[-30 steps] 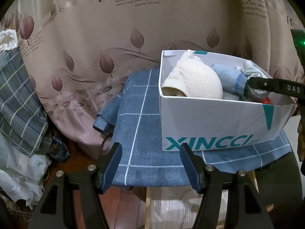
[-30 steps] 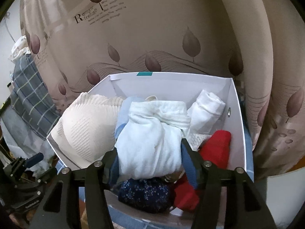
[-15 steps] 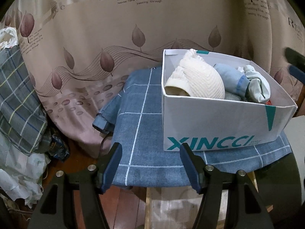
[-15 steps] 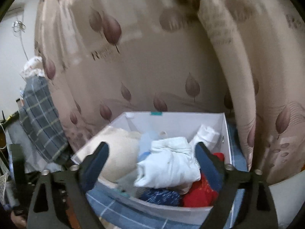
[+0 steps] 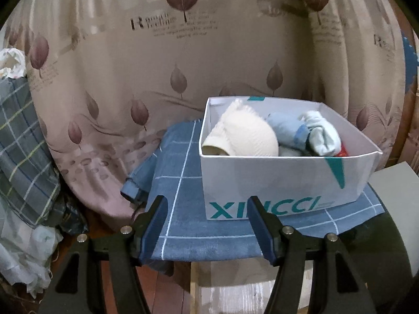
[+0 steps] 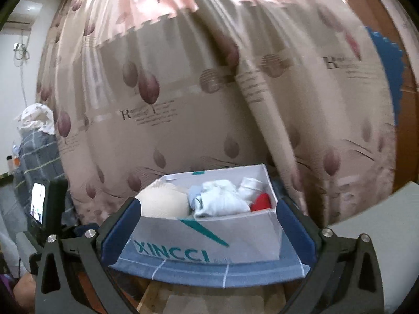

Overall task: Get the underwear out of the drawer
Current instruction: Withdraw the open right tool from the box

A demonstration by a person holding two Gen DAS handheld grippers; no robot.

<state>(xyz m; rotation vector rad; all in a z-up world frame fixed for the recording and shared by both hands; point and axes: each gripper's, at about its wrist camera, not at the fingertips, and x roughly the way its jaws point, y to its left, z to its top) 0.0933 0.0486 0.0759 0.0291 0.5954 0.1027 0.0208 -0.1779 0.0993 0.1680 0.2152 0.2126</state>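
A beige curtain (image 5: 110, 83) printed with brown leaves and script hangs behind everything, and in front of it a small desk (image 5: 183, 209) is draped with a blue checked cloth (image 5: 180, 172). On the cloth, toward the desk's right edge in the left wrist view, sits a white cardboard box (image 5: 275, 180) with teal lettering (it serves as the drawer). The underwear lies inside it: a cream ribbed bra (image 5: 246, 138) at the left end, a pale blue folded piece (image 5: 285, 130) and a whitish rolled garment (image 5: 322, 136) beside it, and a bit of red cloth (image 6: 262, 201) at the right end. A grey plaid fabric (image 5: 18, 136) is heaped off the desk's left side.

The left gripper (image 5: 207, 225) hangs before the desk's near edge, its fingers (image 5: 154, 222) moderately apart with nothing between them, well short of the box. The right gripper (image 6: 207, 230) is back from the box, its fingers (image 6: 120, 230) spreading to their widest; they frame the box in view but hold nothing.
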